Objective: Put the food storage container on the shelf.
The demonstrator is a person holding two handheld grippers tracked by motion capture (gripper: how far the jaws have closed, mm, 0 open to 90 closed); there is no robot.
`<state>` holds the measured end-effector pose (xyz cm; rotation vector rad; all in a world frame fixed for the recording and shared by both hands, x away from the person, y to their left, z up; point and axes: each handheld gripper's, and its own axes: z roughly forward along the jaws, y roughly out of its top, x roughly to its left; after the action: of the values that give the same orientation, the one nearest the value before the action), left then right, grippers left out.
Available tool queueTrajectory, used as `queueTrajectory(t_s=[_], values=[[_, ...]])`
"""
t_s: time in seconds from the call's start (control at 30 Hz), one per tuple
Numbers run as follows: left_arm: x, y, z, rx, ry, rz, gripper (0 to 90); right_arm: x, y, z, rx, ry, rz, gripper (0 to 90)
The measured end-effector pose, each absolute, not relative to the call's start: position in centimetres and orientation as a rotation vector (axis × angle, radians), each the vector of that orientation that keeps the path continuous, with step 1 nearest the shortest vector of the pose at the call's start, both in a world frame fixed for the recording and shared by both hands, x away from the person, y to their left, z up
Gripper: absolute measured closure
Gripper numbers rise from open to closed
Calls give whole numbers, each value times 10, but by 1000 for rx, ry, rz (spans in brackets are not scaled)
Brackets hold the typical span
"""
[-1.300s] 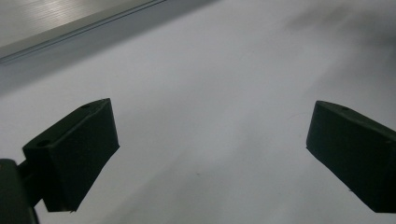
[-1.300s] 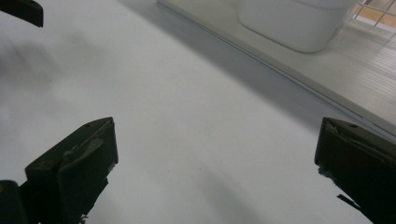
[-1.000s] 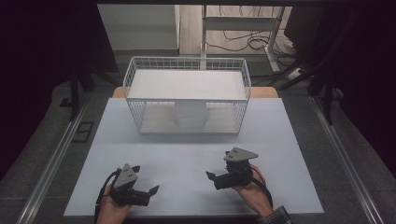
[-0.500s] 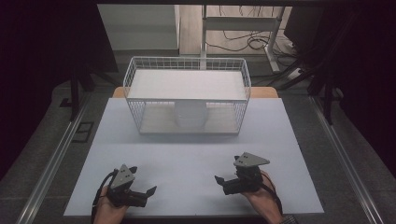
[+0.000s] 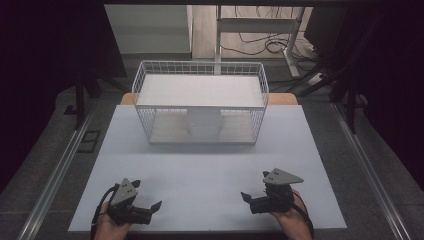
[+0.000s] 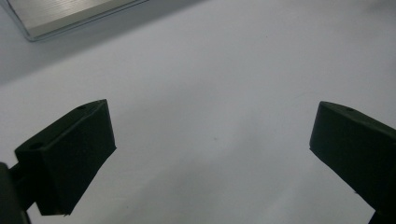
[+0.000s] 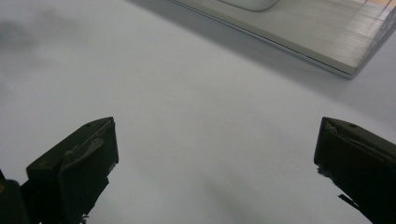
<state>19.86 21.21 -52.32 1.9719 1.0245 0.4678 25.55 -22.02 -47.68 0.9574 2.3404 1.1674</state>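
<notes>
No text, label, brand, number or sign can be read anywhere: the white wire basket (image 5: 200, 107), the pale tabletop (image 5: 210, 165) in front of the basket, and the grey plate on each hand-held gripper near the tabletop's front edge all show plain, unmarked surfaces

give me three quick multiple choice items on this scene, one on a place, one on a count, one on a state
1. Where is the white round container?
A. on the lower level of the wire basket
B. between the grippers
C. on the floor

2. How many grippers are over the table?
A. one
B. two
C. three

3. How do the left gripper jaws stand?
A. shut on a cup
B. shut on nothing
C. wide apart, holding nothing

Key: 1 A, it sits under the basket's white shelf. 2 B, the left one and the right gripper. 3 C, bare table shows between the jaws in the left gripper view.
</notes>
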Motion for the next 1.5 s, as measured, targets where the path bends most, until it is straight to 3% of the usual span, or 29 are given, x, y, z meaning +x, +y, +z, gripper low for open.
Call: queueTrajectory(t_s=[1.5], values=[[156, 266, -517, 1878, 1149, 539, 0, 207, -303, -478, 1133, 2191, 1122, 4]])
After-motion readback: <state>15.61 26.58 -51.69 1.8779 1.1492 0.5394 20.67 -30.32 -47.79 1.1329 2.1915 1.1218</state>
